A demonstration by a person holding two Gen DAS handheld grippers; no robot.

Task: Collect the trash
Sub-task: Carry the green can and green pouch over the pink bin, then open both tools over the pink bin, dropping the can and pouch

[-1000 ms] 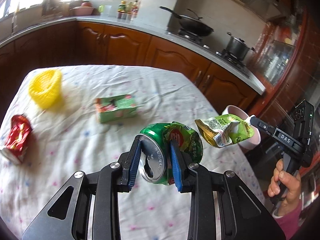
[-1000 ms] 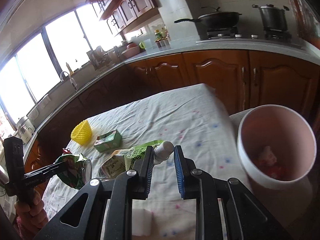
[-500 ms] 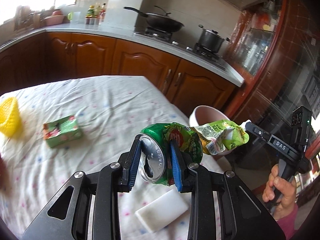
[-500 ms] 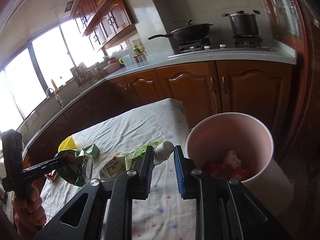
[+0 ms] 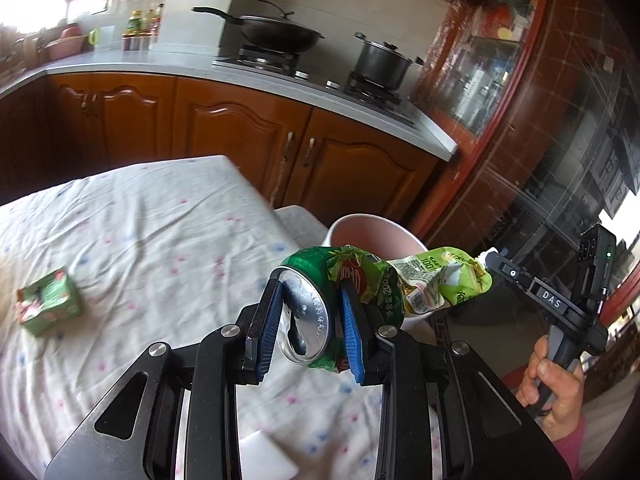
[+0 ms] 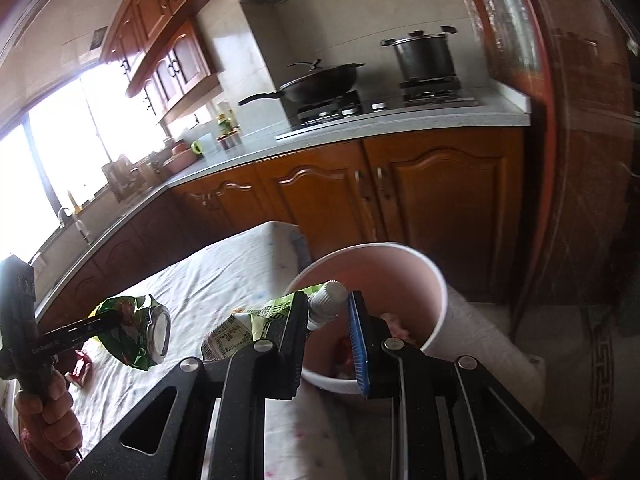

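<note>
Clamping a crushed green can (image 5: 320,300) between its blue pads, the left claw (image 5: 310,316) holds it in the air above the worktop (image 5: 140,232), the can's silver top with its open mouth facing the camera. In the right wrist view the same can (image 6: 136,332) hangs at about 9 o'clock, above the flowered cloth.

The right claw (image 6: 332,320) stands at the near rim of the pink bin (image 6: 400,276). A green spouted pouch (image 6: 256,324) lies against its left finger, the white capped spout (image 6: 328,302) poking up in the gap. The blue pad at the right sits a little off the cap, so the fingers look slightly apart; I cannot tell if they pinch the pouch firmly. From the left wrist view the pouch (image 5: 440,280) hangs at about 3 o'clock of the can, in front of the bin (image 5: 372,228), its spout end at the tip of the right claw (image 5: 494,262).

Inside the bin some red and pale scraps (image 6: 392,320) show. The bin stands on the floor just beside the worktop's edge. A small green carton (image 5: 48,300) lies on the cloth at 9 o'clock, and a white block (image 5: 264,456) near 6 o'clock.
</note>
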